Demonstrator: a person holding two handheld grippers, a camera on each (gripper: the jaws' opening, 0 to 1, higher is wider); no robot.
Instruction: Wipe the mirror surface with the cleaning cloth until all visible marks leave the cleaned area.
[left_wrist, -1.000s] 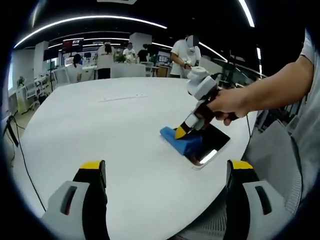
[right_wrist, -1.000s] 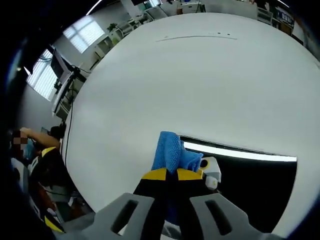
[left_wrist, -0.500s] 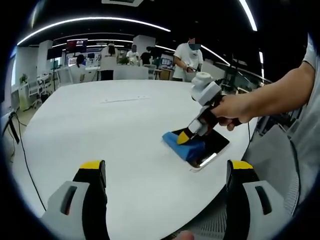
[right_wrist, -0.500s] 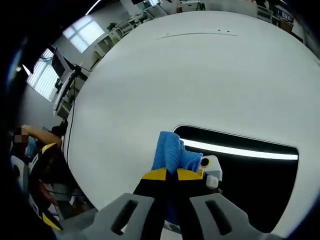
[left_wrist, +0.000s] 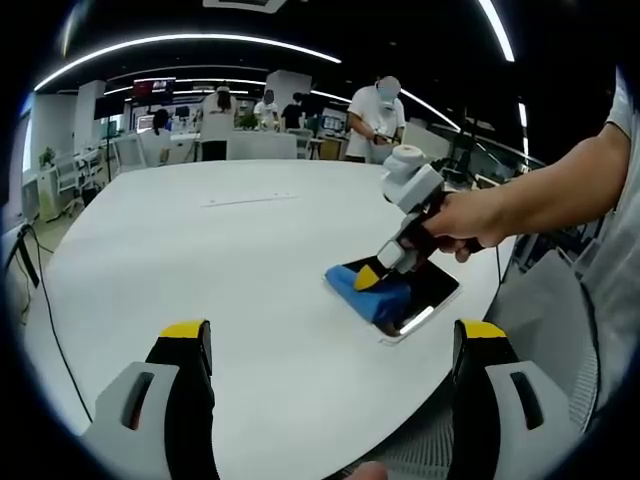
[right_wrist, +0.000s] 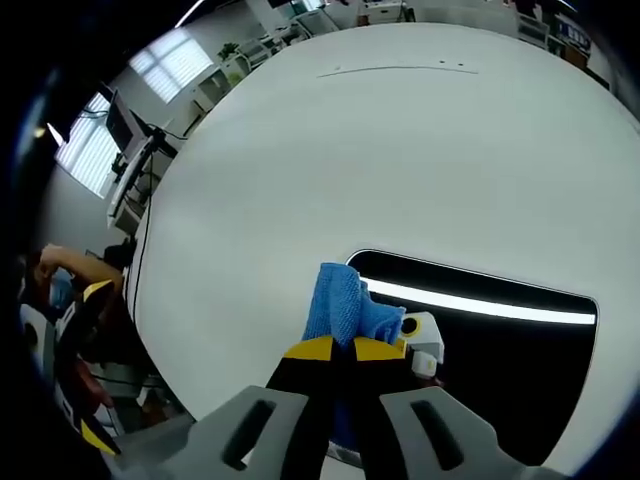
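On the big round white tabletop (left_wrist: 200, 260) a flat rectangular mirror with a dark reflecting face (right_wrist: 490, 360) lies close to the near edge, a bright strip of ceiling light showing across it. The right claw (right_wrist: 345, 350), yellow-tipped with black jaws, is pinched together on a folded blue cleaning cloth (right_wrist: 345, 305), and the cloth is pressed down on the mirror's corner, part of it overlapping onto the white surface beside it. In the left gripper view the same right claw (left_wrist: 368, 277) comes in from the right, held in a person's hand (left_wrist: 470, 220) with the bare forearm stretching back, and the blue cloth (left_wrist: 365, 290) sits on the near end of the mirror (left_wrist: 425, 290). The left claw (left_wrist: 330, 345) hangs above the tabletop, well apart from the mirror, its two jaws spread wide with nothing between them (several people stand by desks at the far side of the room)
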